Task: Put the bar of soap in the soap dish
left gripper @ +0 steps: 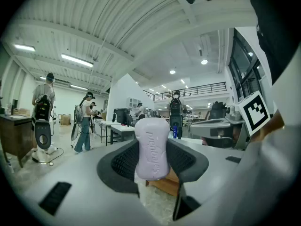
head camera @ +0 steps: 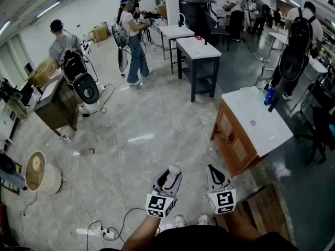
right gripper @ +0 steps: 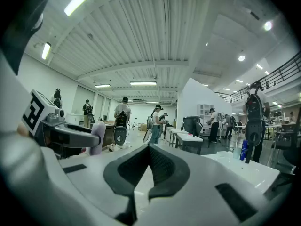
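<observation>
The head camera looks steeply down onto the floor (head camera: pixel 146 114) from above, with the left gripper (head camera: pixel 170 172) and right gripper (head camera: pixel 213 170) near its bottom edge. Each gripper camera sits close behind its jaws, facing almost level. All three share the blue bottle (head camera: pixel 269 95) (at the far corner of the vanity top (head camera: pixel 259 135)).

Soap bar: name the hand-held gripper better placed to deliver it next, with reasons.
Left. The left hand-held gripper is shut on the soap bar, upright between its jaws. The right hand-held gripper is shut and empty, so it would need a handover first.
</observation>
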Demonstrator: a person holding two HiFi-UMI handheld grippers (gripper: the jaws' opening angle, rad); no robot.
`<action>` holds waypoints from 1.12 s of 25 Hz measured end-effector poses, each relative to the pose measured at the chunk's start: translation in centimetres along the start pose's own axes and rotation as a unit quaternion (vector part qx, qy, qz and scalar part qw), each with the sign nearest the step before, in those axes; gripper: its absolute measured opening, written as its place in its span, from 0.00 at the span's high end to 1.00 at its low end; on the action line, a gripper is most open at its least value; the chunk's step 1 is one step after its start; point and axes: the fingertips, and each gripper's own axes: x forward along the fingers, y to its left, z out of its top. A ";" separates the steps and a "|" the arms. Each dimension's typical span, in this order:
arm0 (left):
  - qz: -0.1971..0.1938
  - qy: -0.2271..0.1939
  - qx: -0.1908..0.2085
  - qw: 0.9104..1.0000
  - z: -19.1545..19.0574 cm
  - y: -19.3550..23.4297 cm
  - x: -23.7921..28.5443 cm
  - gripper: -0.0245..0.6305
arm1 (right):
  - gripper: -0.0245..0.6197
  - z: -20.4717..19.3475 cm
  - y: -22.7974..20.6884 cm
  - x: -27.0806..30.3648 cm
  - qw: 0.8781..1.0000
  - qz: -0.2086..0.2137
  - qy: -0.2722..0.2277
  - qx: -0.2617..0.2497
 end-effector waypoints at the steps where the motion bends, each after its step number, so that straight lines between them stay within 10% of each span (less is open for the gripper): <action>1: 0.000 -0.001 0.001 1.000 0.0 0.3 -0.2 0.66 | 0.94 0.2 0.3 0.1 1.000 0.000 -0.003 0.000; 16: 0.000 0.004 0.006 1.000 0.0 3.0 -1.0 0.65 | 0.94 1.8 3.1 1.9 0.999 0.011 -0.032 -0.008; 28: -0.007 -0.006 0.015 1.000 1.5 3.7 7.0 0.65 | 0.94 0.9 -2.7 7.6 0.999 0.017 -0.028 0.008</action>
